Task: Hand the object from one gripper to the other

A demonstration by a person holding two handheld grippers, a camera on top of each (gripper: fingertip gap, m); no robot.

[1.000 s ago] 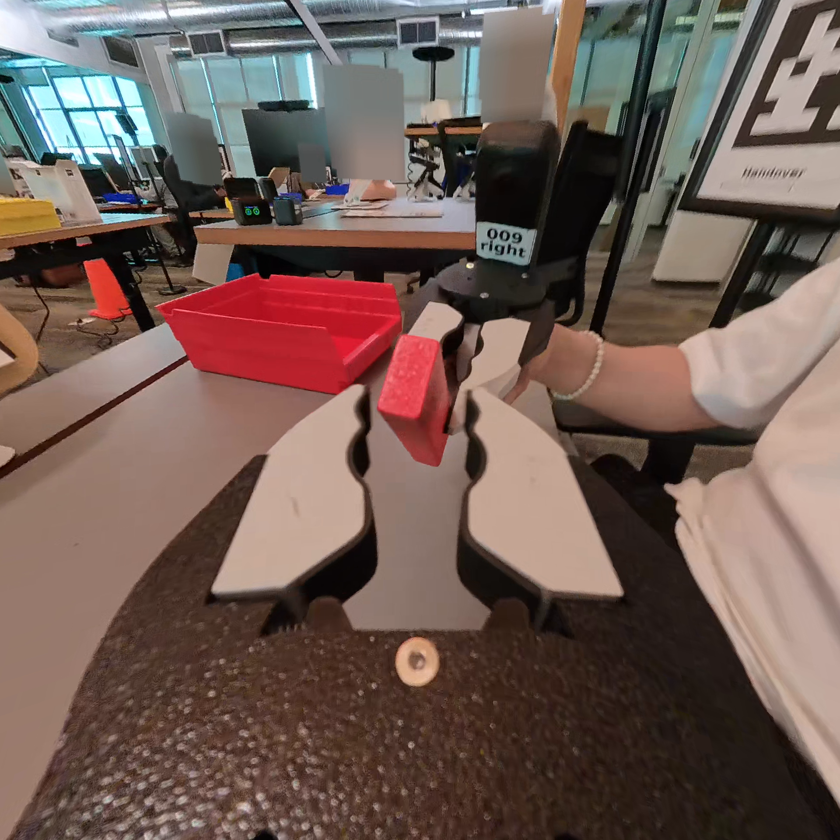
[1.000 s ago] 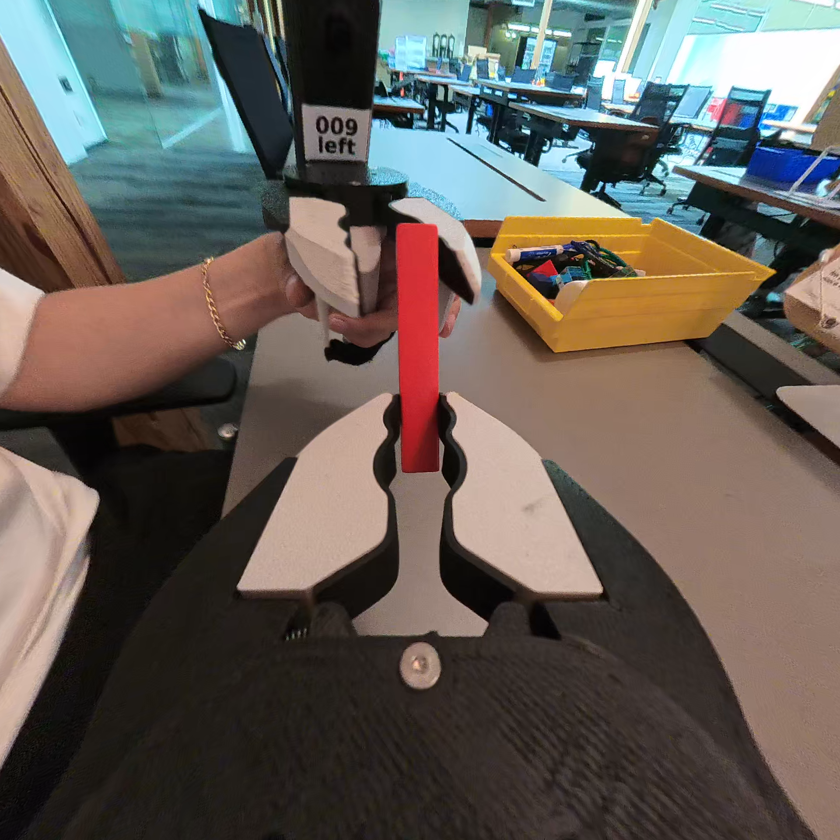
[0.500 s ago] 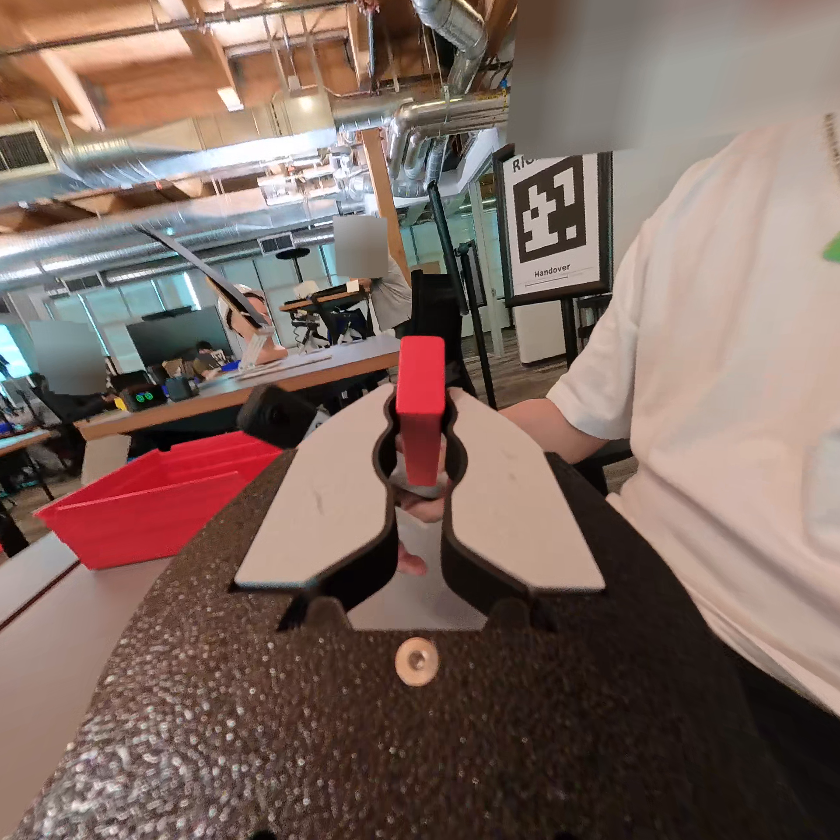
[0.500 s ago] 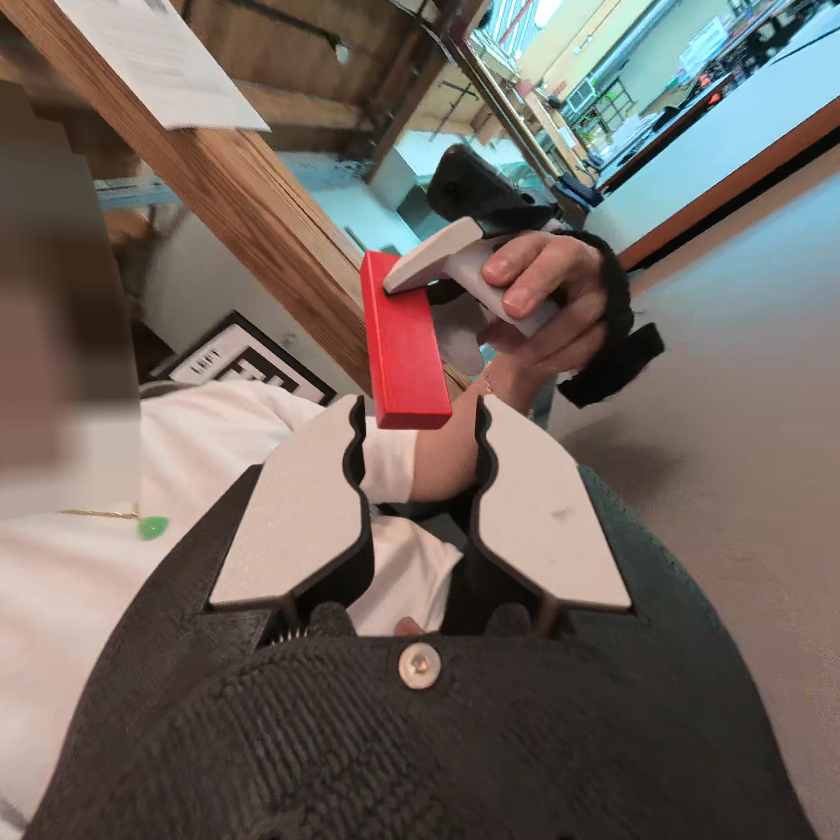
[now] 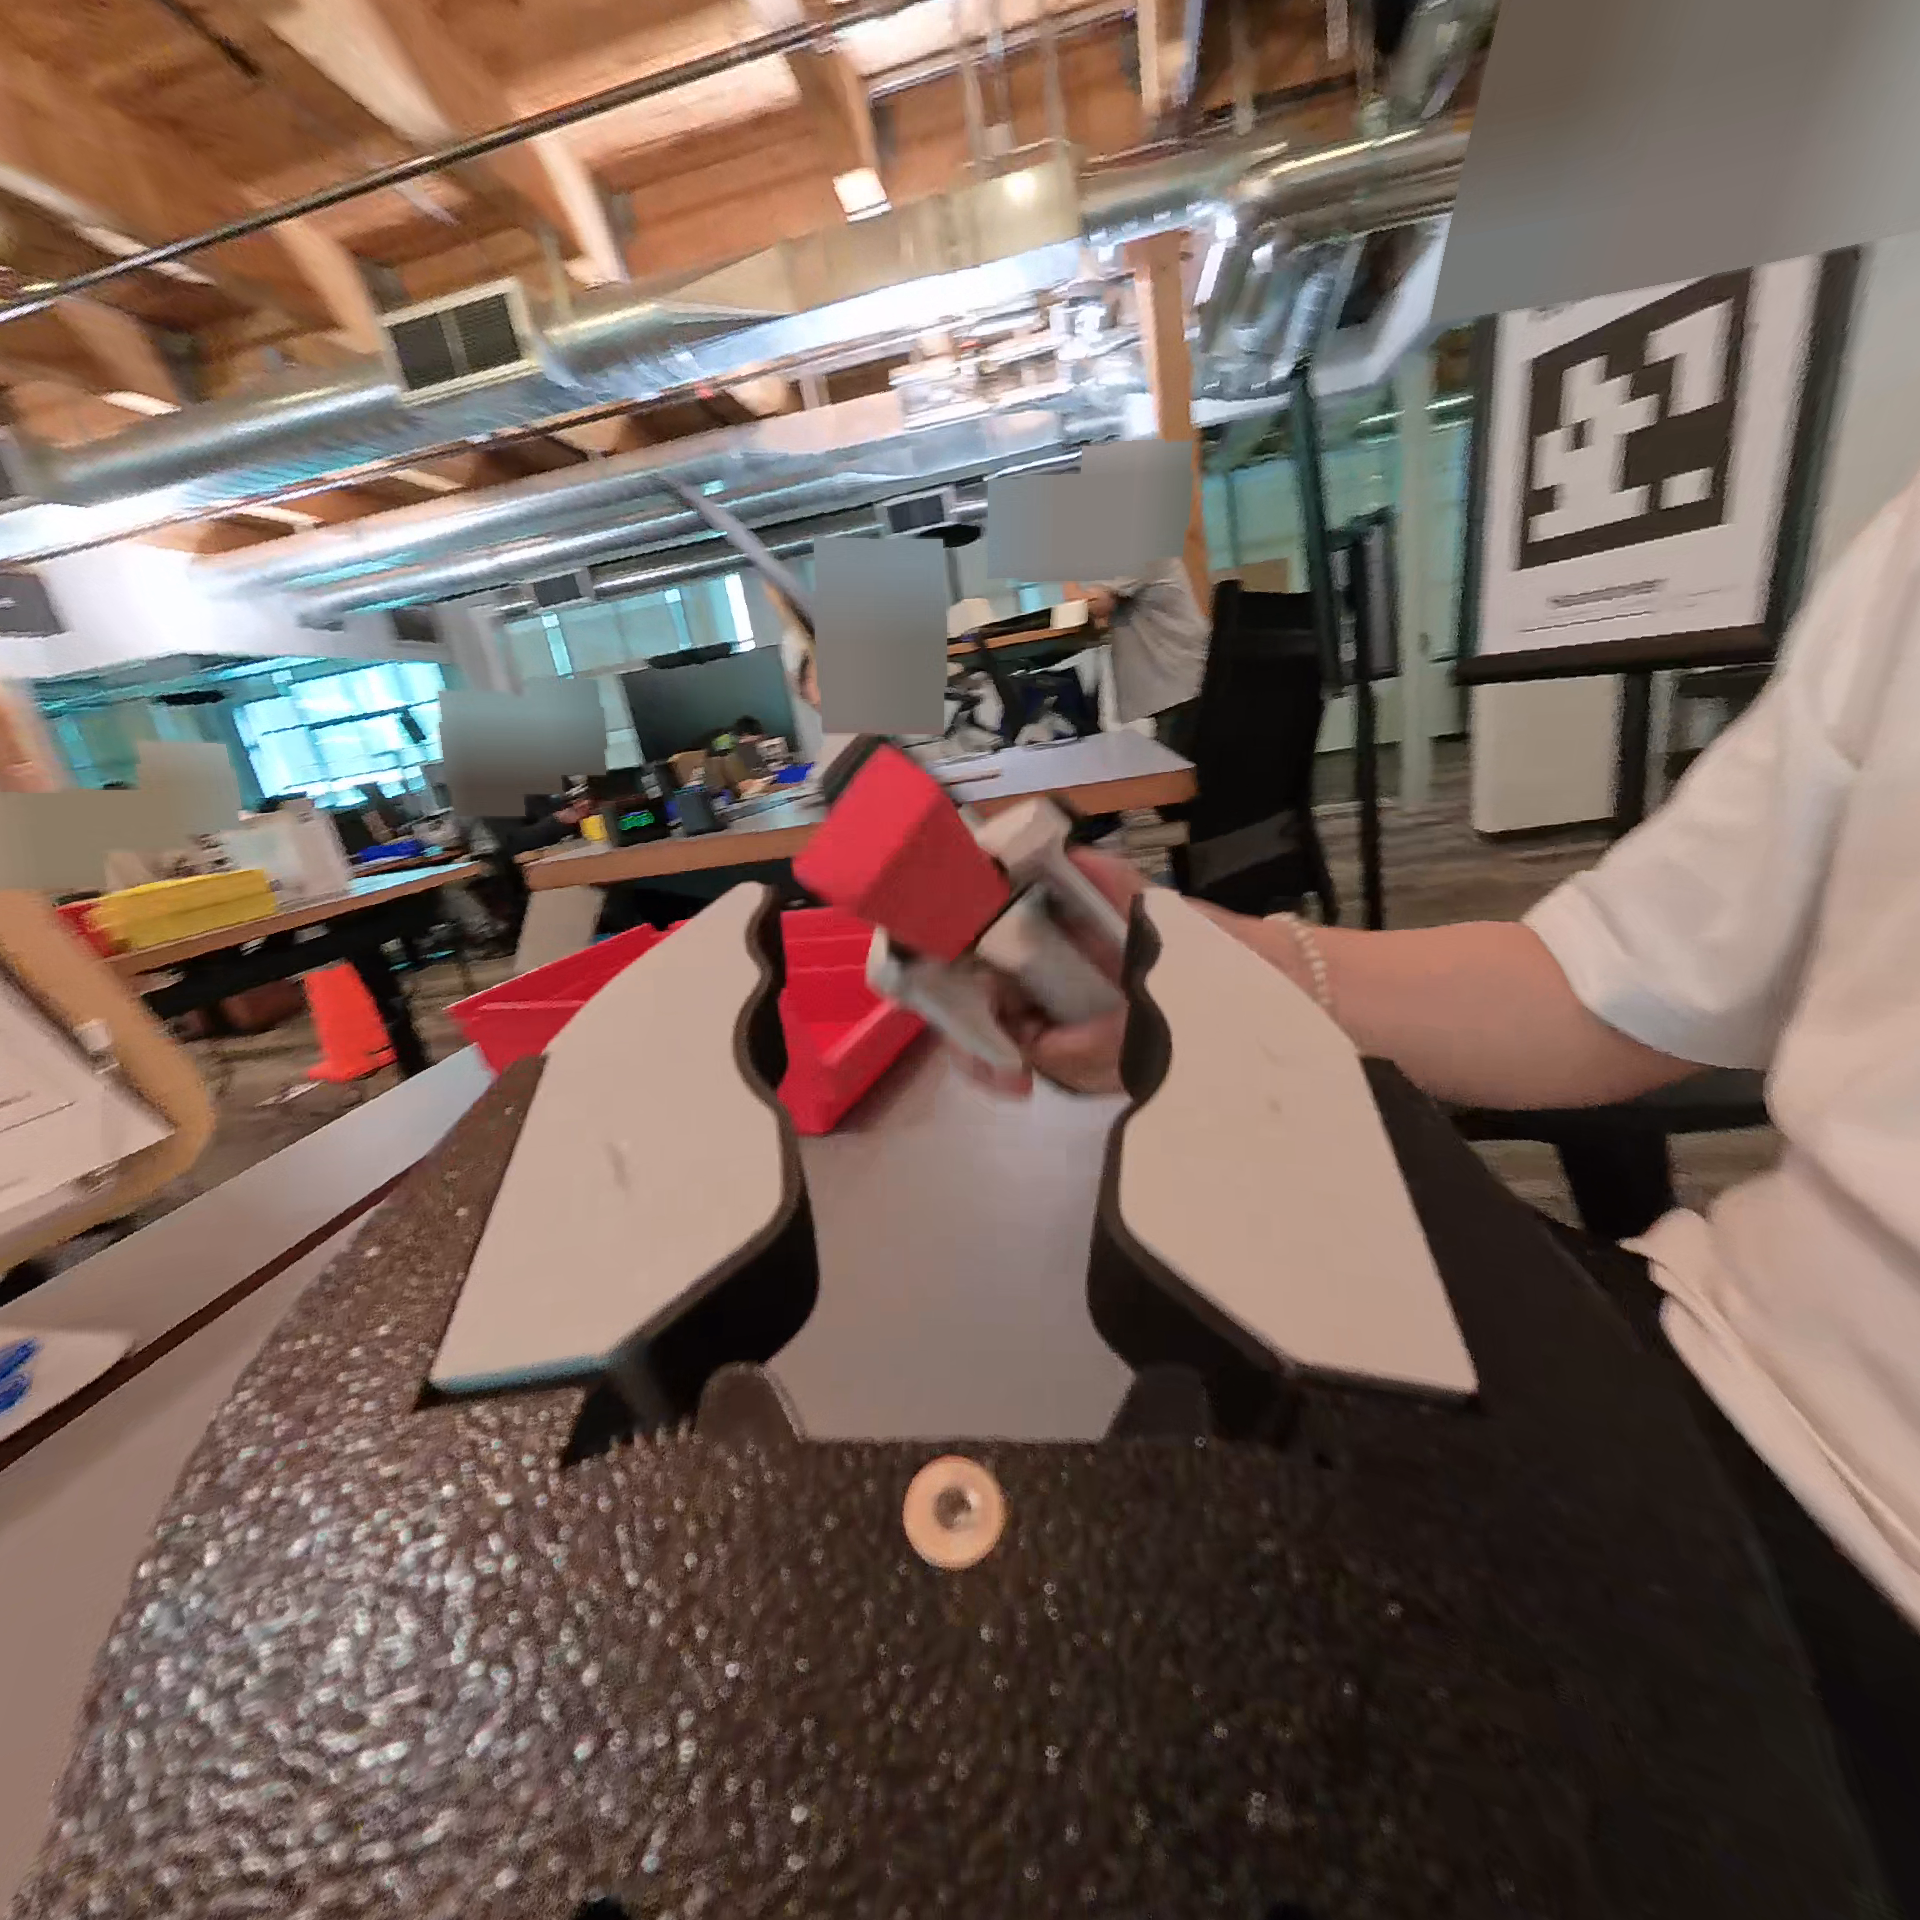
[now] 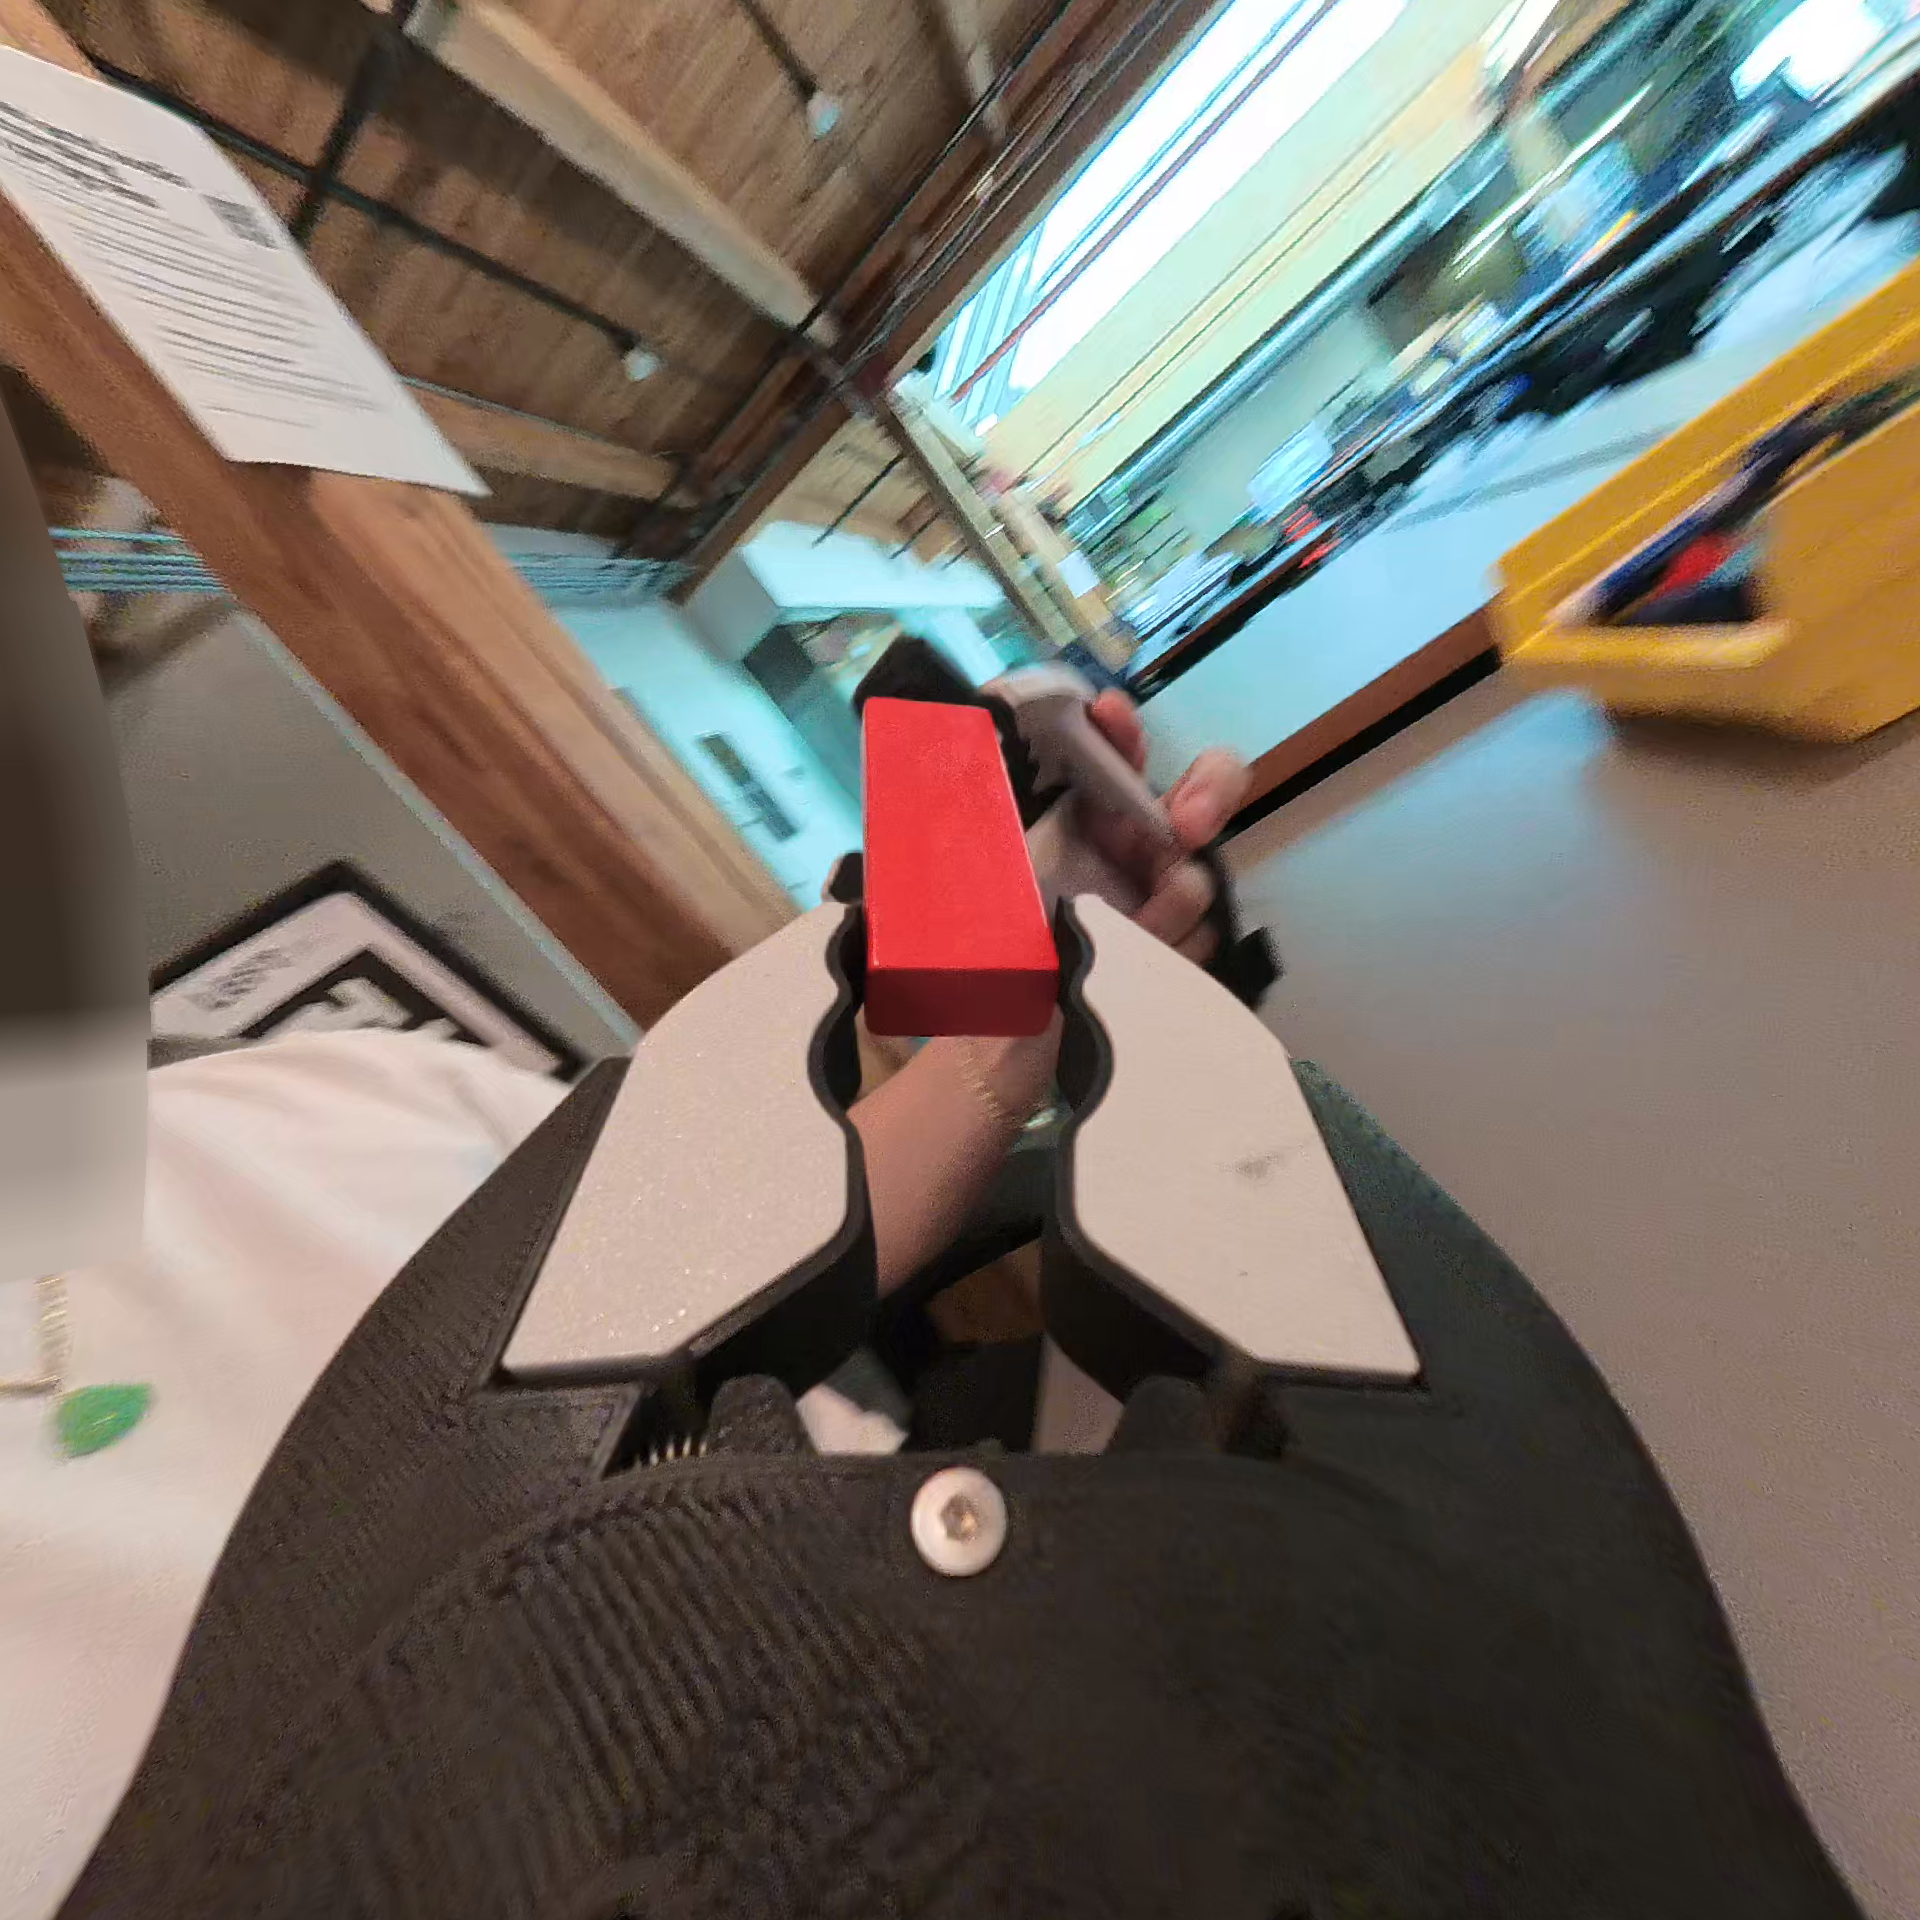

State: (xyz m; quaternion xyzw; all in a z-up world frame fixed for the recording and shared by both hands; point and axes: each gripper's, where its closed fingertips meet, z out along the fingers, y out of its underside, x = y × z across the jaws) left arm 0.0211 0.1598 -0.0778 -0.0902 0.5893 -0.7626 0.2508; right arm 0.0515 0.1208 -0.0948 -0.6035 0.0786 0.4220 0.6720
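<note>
My right claw (image 6: 956, 982) grips the red block (image 6: 951, 883) by its near end; my left claw (image 5: 945, 997) gapes empty, seemingly ready to receive it.

An open-plan office or lab workspace with an industrial fit-out. Overhead, exposed timber beams and joists (image 5: 343, 208) carry round silver metal ventilation ducts (image 5: 260, 436) and a louvred vent box (image 5: 457, 338). Rows of long grey-topped wood-edged desks (image 5: 1049, 774) fill the floor, with black office chairs (image 5: 1252, 790), dark monitors and desk clutter on them. Large glazed windows (image 5: 343, 727) line the far wall. A framed black-and-white square-pattern marker sign (image 5: 1631, 457) stands on a post. A red plastic storage bin (image 5: 831, 1018) sits on the near grey desk, a yellow plastic bin (image 6: 1756, 592) near its far edge, and an orange cone (image 5: 348, 1023) on the floor.
</note>
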